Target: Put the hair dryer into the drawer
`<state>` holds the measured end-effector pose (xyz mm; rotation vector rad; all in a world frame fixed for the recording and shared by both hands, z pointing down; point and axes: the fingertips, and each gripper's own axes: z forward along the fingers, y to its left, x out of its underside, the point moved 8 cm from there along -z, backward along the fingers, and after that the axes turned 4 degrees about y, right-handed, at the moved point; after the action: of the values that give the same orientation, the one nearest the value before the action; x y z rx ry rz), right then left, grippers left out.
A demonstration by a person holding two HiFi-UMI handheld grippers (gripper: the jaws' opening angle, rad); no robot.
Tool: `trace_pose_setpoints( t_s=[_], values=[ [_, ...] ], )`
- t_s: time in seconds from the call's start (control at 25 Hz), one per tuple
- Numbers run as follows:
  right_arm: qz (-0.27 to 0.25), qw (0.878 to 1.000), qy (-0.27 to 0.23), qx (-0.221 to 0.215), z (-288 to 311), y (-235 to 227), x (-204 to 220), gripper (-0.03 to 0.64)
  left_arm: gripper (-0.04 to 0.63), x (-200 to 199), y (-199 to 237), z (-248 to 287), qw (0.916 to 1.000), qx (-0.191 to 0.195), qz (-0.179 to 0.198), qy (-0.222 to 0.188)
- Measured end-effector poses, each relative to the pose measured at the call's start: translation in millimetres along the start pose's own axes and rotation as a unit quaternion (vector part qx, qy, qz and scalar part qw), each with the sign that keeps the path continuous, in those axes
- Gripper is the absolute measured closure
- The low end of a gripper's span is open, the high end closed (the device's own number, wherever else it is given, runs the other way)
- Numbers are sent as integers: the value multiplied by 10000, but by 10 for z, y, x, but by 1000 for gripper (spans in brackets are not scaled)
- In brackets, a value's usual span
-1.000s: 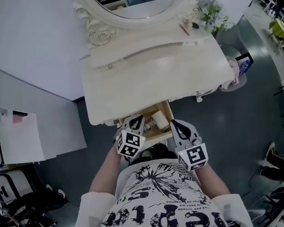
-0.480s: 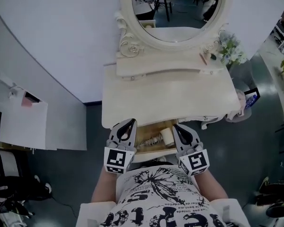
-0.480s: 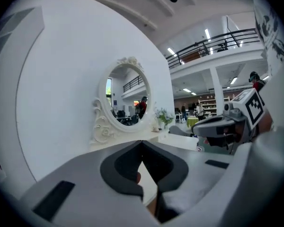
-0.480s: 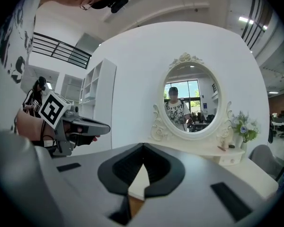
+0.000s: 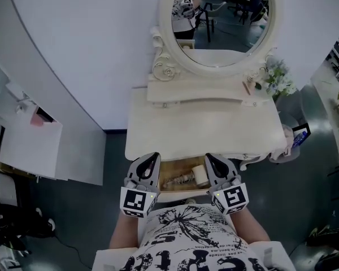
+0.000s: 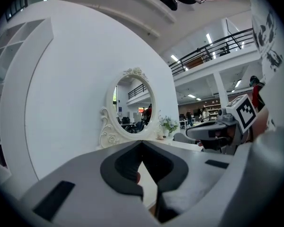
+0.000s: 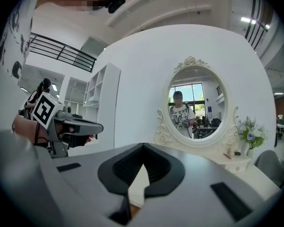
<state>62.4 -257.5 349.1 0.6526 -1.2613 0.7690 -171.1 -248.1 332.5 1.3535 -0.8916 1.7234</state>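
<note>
Head view: the hair dryer [image 5: 199,175] lies in the open drawer [image 5: 169,167], with both hand-held grippers shut and empty.

Head view puts the left hand-held gripper [image 5: 153,158] and the right hand-held gripper [image 5: 210,158] at either side of the drawer, just under the front edge of the tabletop [image 5: 203,129]. What looks like the dryer's cord is bunched beside its pale body. Left gripper view shows the jaws tip to tip with nothing between them, facing the oval mirror [image 6: 130,105]. Right gripper view shows the same: tips meeting, nothing held. The drawer is not yet pushed in. The likely trouble is a loop of cord or the dryer's body catching under the tabletop edge, or closed tips slipping off the drawer front during a push.
</note>
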Motion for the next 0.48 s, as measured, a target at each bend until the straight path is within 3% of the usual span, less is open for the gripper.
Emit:
trace_pose_setpoints(
  t_s=[0.48],
  values=[
    [-37,9999,37,-134,77,-10,-24,601,575,-29,14,77,10000,-29,-49,75]
  ],
)
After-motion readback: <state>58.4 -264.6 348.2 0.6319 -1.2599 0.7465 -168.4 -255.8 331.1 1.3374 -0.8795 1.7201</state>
